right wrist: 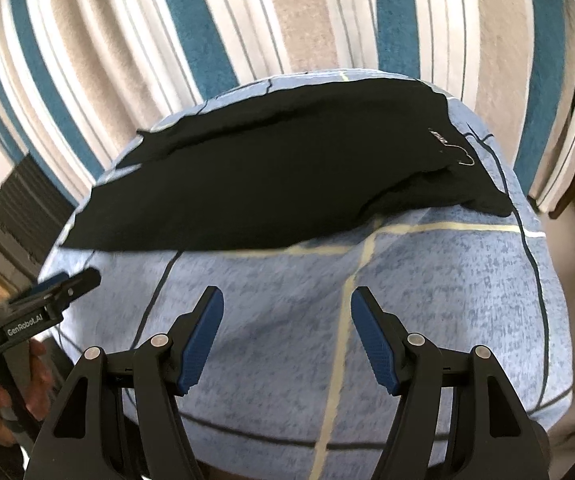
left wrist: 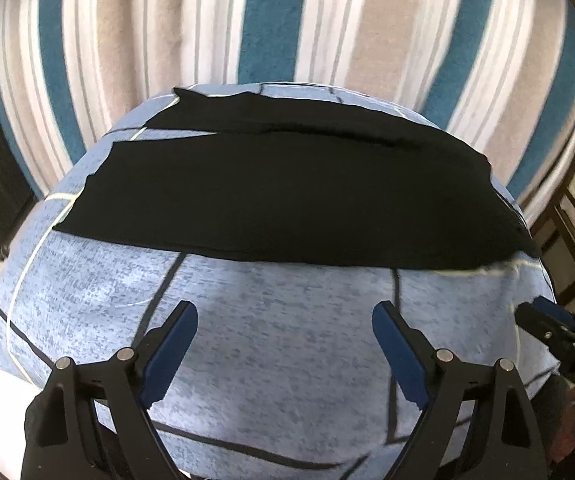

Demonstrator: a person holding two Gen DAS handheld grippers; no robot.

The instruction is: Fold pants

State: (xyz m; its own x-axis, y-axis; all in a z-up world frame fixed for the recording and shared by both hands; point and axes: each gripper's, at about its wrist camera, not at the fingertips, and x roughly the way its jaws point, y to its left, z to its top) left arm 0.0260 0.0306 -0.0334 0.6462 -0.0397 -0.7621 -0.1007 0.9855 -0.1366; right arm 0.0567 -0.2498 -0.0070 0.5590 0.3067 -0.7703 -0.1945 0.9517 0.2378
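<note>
**Black pants flat on blue cover, both jaws empty**

Black pants (right wrist: 271, 172) lie folded lengthwise across the blue cloth (right wrist: 427, 288), small white logo near 1 o'clock, unreadable. My right gripper (right wrist: 286, 334) gapes wide, empty. My left gripper (left wrist: 285, 350) likewise; its body reads "GenRobot.AI". Striped rug (left wrist: 271, 20) at 12 o'clock.

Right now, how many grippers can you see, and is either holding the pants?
2. The left gripper hangs open over the blue cloth, the right gripper open beside it. Neither touches the black pants, which lie farther back.
</note>
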